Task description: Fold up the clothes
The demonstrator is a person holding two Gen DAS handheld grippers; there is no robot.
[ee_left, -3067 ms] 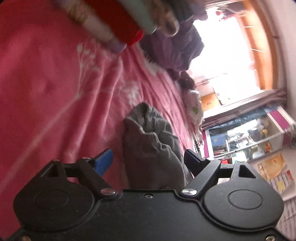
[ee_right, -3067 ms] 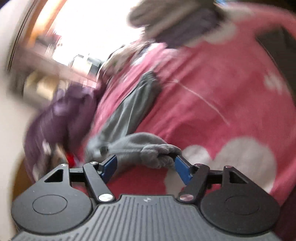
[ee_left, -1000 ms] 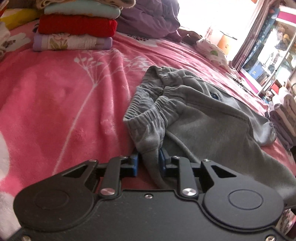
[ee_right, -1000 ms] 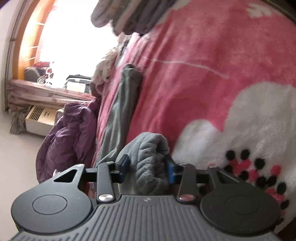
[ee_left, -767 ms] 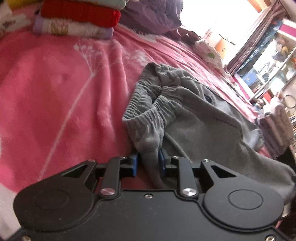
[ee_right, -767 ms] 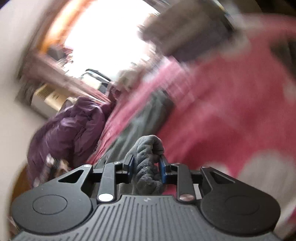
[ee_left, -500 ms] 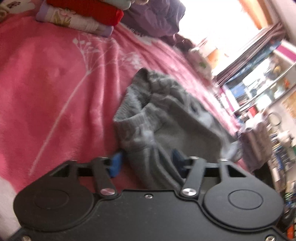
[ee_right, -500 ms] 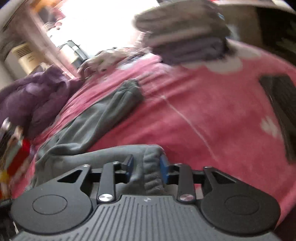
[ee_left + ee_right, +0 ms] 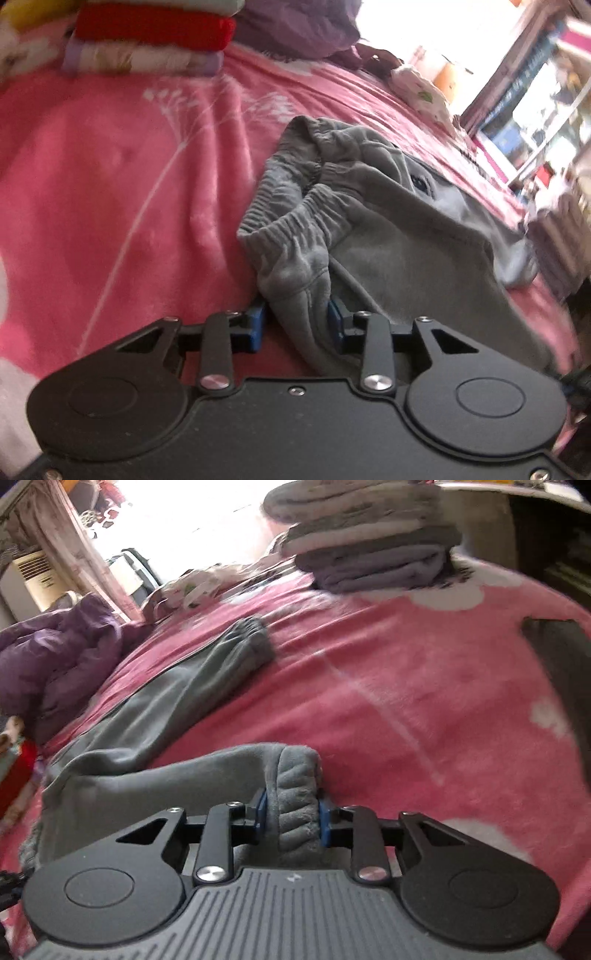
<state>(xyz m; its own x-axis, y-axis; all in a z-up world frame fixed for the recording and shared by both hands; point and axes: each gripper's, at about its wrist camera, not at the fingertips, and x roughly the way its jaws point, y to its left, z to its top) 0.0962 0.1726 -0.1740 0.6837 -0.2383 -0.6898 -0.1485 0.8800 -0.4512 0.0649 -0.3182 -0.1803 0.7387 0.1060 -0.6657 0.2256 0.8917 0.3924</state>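
Grey sweatpants lie on a pink blanket. In the left wrist view my left gripper is shut on the gathered waistband end of the sweatpants, with the fabric bunched between its blue pads. In the right wrist view my right gripper is shut on a ribbed leg cuff of the sweatpants. The other leg stretches flat across the pink blanket towards the far side.
A stack of folded clothes sits at the far left of the bed. Another folded stack sits at the far right. A purple jacket lies by the window. A dark object lies at the right edge.
Both grippers have closed on the sweatpants since the earliest frames. The left jaws widened briefly, then narrowed on the waistband. The right gripper swung round and now holds the cuff low over the blanket.
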